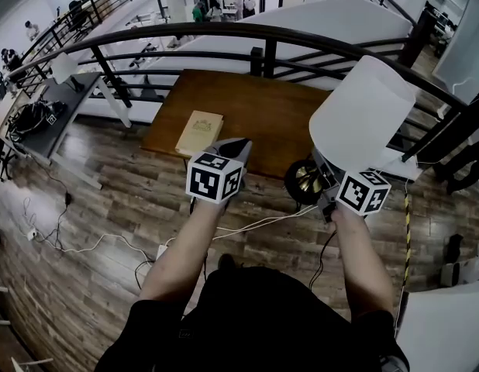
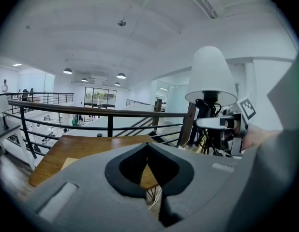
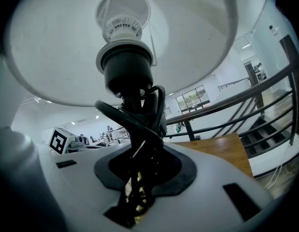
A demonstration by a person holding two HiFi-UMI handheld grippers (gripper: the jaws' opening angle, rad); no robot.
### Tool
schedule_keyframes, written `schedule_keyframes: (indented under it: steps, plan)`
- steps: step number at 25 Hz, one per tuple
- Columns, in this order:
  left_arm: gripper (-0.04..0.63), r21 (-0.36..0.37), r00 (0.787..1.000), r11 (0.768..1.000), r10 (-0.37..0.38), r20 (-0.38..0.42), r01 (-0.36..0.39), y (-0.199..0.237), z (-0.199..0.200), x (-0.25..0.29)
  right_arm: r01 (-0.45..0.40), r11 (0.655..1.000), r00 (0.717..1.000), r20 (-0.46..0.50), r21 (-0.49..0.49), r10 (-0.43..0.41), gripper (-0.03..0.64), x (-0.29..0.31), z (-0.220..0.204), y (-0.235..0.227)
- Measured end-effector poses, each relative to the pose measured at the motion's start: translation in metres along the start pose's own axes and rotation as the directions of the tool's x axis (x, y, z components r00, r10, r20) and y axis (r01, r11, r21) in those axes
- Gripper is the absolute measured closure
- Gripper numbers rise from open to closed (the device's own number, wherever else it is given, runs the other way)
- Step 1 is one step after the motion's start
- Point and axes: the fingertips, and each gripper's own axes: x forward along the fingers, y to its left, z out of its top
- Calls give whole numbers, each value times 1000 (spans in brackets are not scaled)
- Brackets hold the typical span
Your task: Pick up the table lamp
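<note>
Right gripper (image 3: pixel 140 178) is clamped on the upright stem of the table lamp (image 1: pixel 362 115), which hangs clear of the table (image 1: pixel 255 107) near its right front corner; left gripper (image 2: pixel 148 170), jaws together and empty, sits to the lamp's left.

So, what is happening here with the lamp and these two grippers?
A person holds a gripper in each hand in front of a wooden table that stands by a railing. The right gripper is closed on the stem of the table lamp, just under its white shade. The lamp's round base appears to be off the table, near the front edge. The left gripper is shut and empty, beside the lamp. A book lies on the table.
</note>
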Motion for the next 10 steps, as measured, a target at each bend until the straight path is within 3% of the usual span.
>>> schedule_keyframes:
  steps: [10]
  plan:
    - [588,0,1000,1000,-2,0,2,-3,3,1,0,1000,1000,-4,7,0,514,-3,3,-1]
